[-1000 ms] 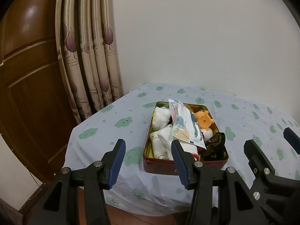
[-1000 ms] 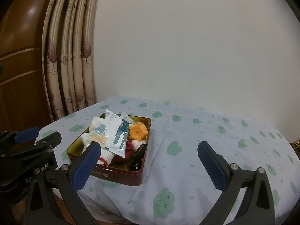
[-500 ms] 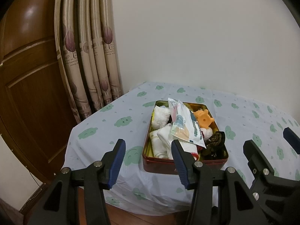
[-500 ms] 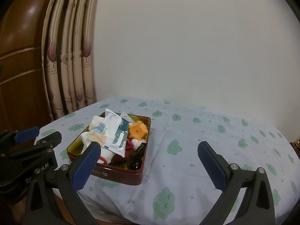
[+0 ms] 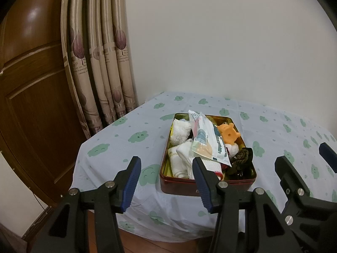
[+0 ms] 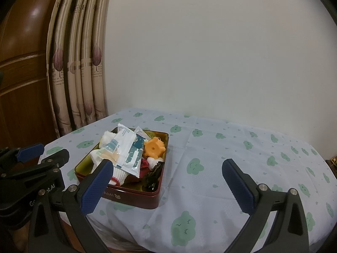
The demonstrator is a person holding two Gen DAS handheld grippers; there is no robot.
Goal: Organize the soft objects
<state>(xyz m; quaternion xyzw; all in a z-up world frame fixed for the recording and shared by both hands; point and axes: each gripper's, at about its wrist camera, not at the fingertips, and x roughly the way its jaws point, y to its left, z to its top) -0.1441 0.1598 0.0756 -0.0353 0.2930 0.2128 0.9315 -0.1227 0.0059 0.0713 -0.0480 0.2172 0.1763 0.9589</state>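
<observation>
- The left gripper [image 5: 166, 179] is held in the air just in front of the red tin [image 5: 207, 184]. Its blue fingers [image 5: 131, 184] are spread apart, and nothing is held between them.
- The right gripper [image 6: 166, 186] is held to the right of the left one, also in front of the red tin. Its blue fingers [image 6: 237, 187] are spread wide, and nothing is held between them.
- The red tin is set on a table cloth [image 6: 231, 158] with green cloud faces, near the front left edge of the table.
- The soft things are piled inside the red tin. White folded cloths [image 5: 181, 160] are seen at the tin's left side.
- A clear plastic packet [image 5: 207, 141] is laid on top of the pile, across the middle of the tin.
- An orange toy [image 5: 228, 133] is seen at the tin's far right part.
- A dark, spotted thing [image 5: 242, 158] is seen at the tin's near right corner. What it is cannot be told.
- Behind the tin and to its left, a beige curtain [image 5: 101, 63] with leaf prints is hung beside a brown wooden door [image 5: 31, 84].
- A plain white wall [image 6: 210, 52] is seen behind the tin.
</observation>
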